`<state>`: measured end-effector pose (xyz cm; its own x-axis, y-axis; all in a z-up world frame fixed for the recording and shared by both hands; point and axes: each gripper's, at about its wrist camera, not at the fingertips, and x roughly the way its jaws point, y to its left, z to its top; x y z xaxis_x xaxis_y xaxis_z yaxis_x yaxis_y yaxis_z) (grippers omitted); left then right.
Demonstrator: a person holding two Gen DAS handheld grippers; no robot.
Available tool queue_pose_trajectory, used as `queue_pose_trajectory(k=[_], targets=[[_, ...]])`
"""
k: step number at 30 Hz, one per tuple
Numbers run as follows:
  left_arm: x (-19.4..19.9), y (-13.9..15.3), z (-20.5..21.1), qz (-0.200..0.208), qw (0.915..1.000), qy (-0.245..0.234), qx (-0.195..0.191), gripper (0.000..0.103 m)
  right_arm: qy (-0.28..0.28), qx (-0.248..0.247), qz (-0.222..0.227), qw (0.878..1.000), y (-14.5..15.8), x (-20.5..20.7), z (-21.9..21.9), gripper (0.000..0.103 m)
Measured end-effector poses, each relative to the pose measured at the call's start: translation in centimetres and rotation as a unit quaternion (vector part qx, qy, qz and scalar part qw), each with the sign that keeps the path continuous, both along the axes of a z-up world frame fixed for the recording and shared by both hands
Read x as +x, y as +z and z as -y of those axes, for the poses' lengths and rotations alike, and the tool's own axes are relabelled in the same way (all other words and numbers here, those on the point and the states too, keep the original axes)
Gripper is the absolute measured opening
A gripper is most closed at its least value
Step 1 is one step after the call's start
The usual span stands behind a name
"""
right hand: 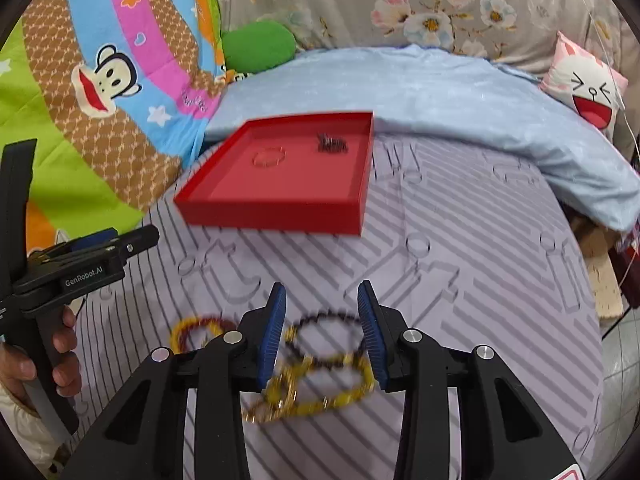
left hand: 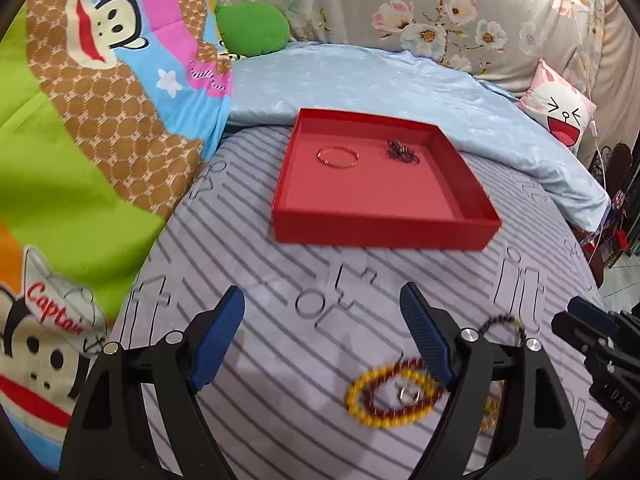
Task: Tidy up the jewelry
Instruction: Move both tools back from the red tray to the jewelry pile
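Nearest the person, on the striped bed sheet (right hand: 460, 216), lies a small heap of loose jewelry. The right hand-held gripper (right hand: 322, 330) hangs just over it with its jaws spread wide and nothing between them. A dark bead bracelet (right hand: 328, 322) lies in the gap between the blue fingers (right hand: 272, 336), its loop flat on the sheet, and a yellow bead strand (right hand: 320, 396) tangles with it on the near side, close under the tool. A little to the left sits a second ring of yellow and dark red beads (left hand: 394, 396), with a small metal ring (left hand: 408, 394) inside its loop.

The left hand-held gripper (left hand: 322, 338) is also wide open and empty. The beaded ring lies low and to its right, partly under its right finger, so the dark bracelet is plainly the right hand's to take; it seems to need only a short drop and a squeeze.

Farther up the bed, well apart from the heap, stands the red tray (left hand: 376, 234). A thin bangle (left hand: 338, 157) and a dark chain (left hand: 402, 152) lie inside it toward the back, apart from each other. From the right gripper the tray lies ahead and to the left.
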<state>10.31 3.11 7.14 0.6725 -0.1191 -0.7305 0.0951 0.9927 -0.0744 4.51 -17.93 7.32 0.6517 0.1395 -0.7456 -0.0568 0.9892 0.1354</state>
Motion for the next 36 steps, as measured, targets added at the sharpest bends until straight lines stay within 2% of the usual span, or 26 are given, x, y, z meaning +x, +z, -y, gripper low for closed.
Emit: queue_pose_trajectory(k=[3, 6, 10, 18, 25, 27, 29, 36], targets=[[-2.1, -0.8, -0.1, -0.003, 1.0, 0.006, -0.006, 0.079, 0.005, -0.005, -0.015, 1.0, -1.6, -1.7, -1.1, 0.037], [-3.6, -1.7, -0.1, -0.013, 0.9998, 0.006, -0.012, 0.081, 0.016, -0.013, -0.022, 1.0, -2.9, -2.9, -2.5, 0.051], [-5.0, -2.6, -0.5, -0.02, 0.9997, 0.012, -0.003, 0.082, 0.035, -0.033, -0.022, 0.999, -4.0, -3.6, -4.4, 0.06], [-6.8, -3.8, -2.4, -0.032, 0.9988, 0.037, 0.002, 0.082, 0.045, -0.074, -0.017, 0.996, -5.5, -3.0, -6.7, 0.068], [-7.1, -4.0, -2.8, -0.037, 0.9986, 0.039, -0.001, 0.082, 0.039, -0.101, -0.016, 0.994, -6.4, -2.5, -7.1, 0.068], [-7.1, -4.0, -2.8, -0.038, 0.9986, 0.037, -0.003, 0.082, 0.038, -0.1, -0.021, 0.994, -6.7, -2.3, -6.9, 0.064], [-7.1, -4.1, -2.6, -0.04, 0.9986, 0.034, -0.003, 0.082, 0.04, -0.097, -0.024, 0.994, -6.8, -2.3, -6.7, 0.057], [-6.9, -4.3, -1.9, -0.044, 0.9988, 0.024, -0.003, 0.082, 0.036, -0.071, -0.015, 0.997, -6.3, -2.7, -6.0, 0.057]])
